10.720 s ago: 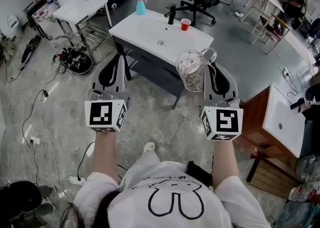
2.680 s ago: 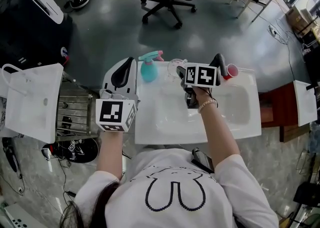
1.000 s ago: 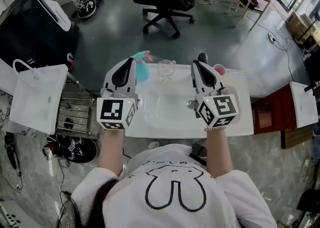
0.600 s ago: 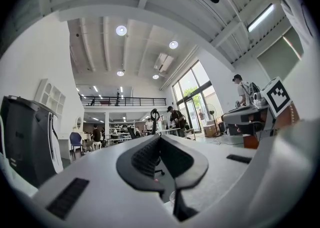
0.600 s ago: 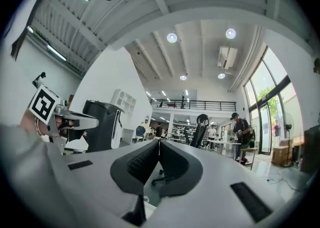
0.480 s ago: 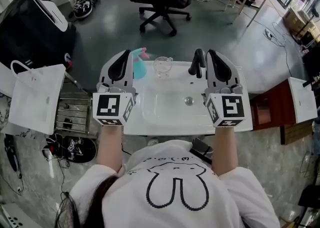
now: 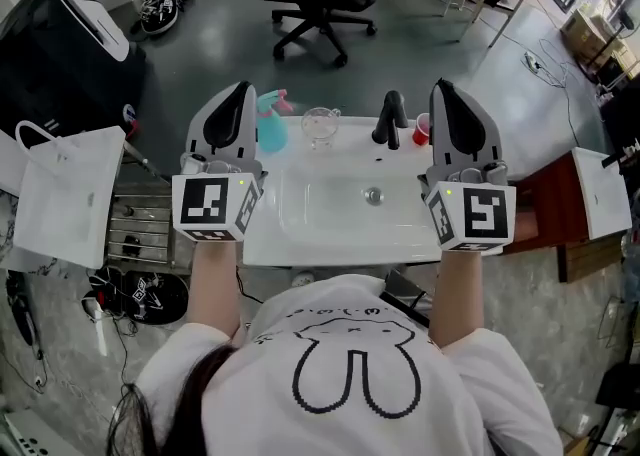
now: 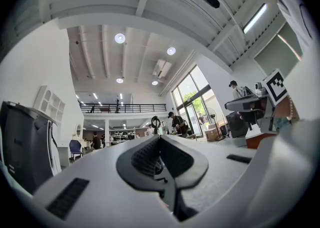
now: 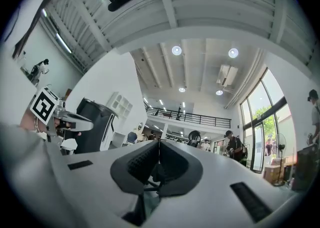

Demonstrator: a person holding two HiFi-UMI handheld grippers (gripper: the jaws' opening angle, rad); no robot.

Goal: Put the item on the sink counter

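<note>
Currently: glass pitcher (image 7: pixel 321 125) upright at rear of sink counter (image 7: pixel 330 252), between teal spray bottle (image 7: pixel 270 130) and black faucet (image 7: pixel 388 119). Left gripper (image 7: pixel 241 90) and right gripper (image 7: pixel 441 87): jaws pressed together, empty, apart from pitcher.

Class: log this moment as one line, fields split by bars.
clear glass pitcher: upright on white sink counter, beside teal spray bottle | left gripper: jaws shut, empty | right gripper: jaws shut, empty

Bright ceiling light, strong fisheye distortion
</note>
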